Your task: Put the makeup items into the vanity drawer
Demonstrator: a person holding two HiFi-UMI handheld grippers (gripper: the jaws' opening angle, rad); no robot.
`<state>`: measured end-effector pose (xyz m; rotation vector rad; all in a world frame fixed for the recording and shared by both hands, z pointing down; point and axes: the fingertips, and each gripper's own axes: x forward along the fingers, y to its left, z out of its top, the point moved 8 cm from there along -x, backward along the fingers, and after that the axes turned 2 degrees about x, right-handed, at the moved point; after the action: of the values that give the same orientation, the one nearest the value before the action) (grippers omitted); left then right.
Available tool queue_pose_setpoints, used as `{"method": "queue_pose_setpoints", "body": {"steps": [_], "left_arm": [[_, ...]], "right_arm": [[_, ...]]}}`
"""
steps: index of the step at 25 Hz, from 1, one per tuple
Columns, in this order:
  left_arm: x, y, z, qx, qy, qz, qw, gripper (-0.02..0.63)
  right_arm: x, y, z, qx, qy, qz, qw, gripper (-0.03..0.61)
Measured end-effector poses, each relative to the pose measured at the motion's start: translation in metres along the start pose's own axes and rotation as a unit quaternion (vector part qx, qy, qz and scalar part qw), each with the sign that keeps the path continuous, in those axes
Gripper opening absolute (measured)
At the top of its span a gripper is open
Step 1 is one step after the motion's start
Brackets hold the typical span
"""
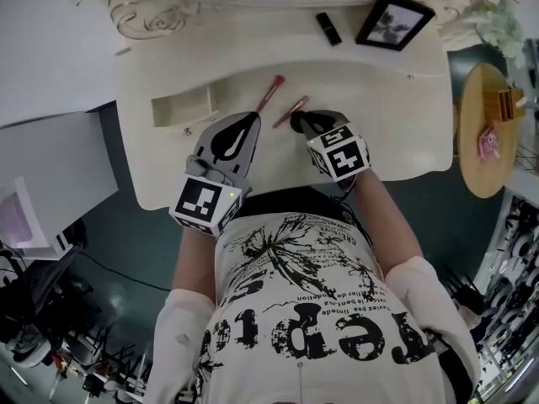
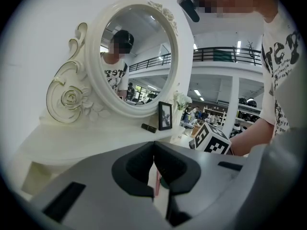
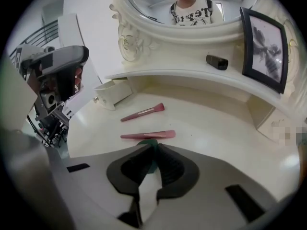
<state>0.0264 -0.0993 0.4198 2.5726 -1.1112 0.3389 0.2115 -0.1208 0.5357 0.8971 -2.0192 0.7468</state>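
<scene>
Bounding the work area, the curved front edge of the cream table (image 1: 379, 99) is seen just behind both tongs, and bare surface is left open to their right. The small drawer (image 1: 181, 108) is pulled open at the left, well apart from the brushes. The farther pink brush (image 1: 269, 95) and the nearer pink brush (image 1: 290, 112) are laid side by side (not touching) mid-table. The left tongs (image 1: 251, 119) are closed on nothing, near the farther brush's handle. The right tongs (image 1: 300, 123) are closed on a small dark green item (image 3: 144, 142), just beside the nearer brush. A black tube (image 1: 328, 28) and a picture frame (image 1: 394, 21) are kept on the raised back ledge. A round wooden stand (image 1: 484, 133) is placed to the right, over dark floor.
</scene>
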Motion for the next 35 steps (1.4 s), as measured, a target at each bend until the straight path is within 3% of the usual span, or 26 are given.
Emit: {"method": "queue_pose_setpoints", "body": {"steps": [1,7,16,25,35], "left_arm": [[-0.001,0.0,0.001,0.001,-0.002,0.0,1.0,0.014],[-0.014,0.003,0.013,0.009,-0.017,0.006,0.9998,0.014],[-0.077,0.035,0.034,0.032,-0.045,0.027,0.9981,0.014],[-0.155,0.093,0.031,0.027,-0.048,0.08,0.9953,0.014],[-0.203,0.131,0.006,-0.006,-0.042,0.131,0.9906,0.014]], "right_arm": [[-0.002,-0.001,0.001,-0.002,0.001,0.0,1.0,0.043],[-0.023,0.01,0.022,-0.018,-0.01,0.009,1.0,0.037],[-0.039,0.072,0.094,-0.04,-0.072,0.013,0.996,0.038],[-0.005,0.15,0.16,-0.077,-0.103,0.037,0.991,0.04],[0.05,0.21,0.185,-0.11,-0.091,0.073,0.987,0.041]]}}
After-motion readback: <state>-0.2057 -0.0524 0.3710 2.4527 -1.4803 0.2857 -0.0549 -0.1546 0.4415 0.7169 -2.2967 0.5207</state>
